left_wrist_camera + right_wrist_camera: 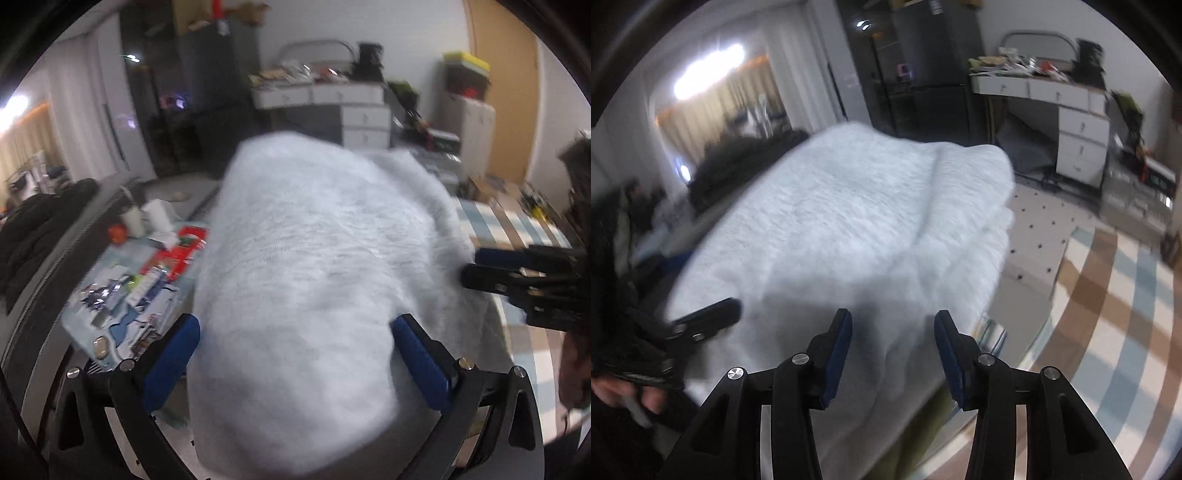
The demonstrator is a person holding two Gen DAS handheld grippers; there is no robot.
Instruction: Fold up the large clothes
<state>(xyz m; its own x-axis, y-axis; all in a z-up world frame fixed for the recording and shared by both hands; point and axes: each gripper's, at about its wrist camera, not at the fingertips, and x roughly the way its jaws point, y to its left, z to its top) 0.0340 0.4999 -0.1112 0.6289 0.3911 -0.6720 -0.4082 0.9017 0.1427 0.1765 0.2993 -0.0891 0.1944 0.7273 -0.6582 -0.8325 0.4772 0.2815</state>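
A large white fluffy garment (314, 258) lies in a thick folded heap and fills the middle of both views. In the right wrist view the garment (849, 221) shows stacked folded layers at its right edge. My left gripper (301, 332) stands wide open over the near end of the heap, blue pads on either side and not pressing. My right gripper (893, 332) is open too, with cloth below the gap between its fingers. Each gripper also shows in the other's view: the right gripper (476, 266) at the garment's right side, the left gripper (713, 317) at its left.
A cluttered tabletop (122, 295) with a red packet (184, 251) and white cups (133, 221) lies left of the garment. A dark garment pile (40, 229) sits further left. A checked rug (1108, 295) covers the floor to the right. White drawers (1078, 136) stand behind.
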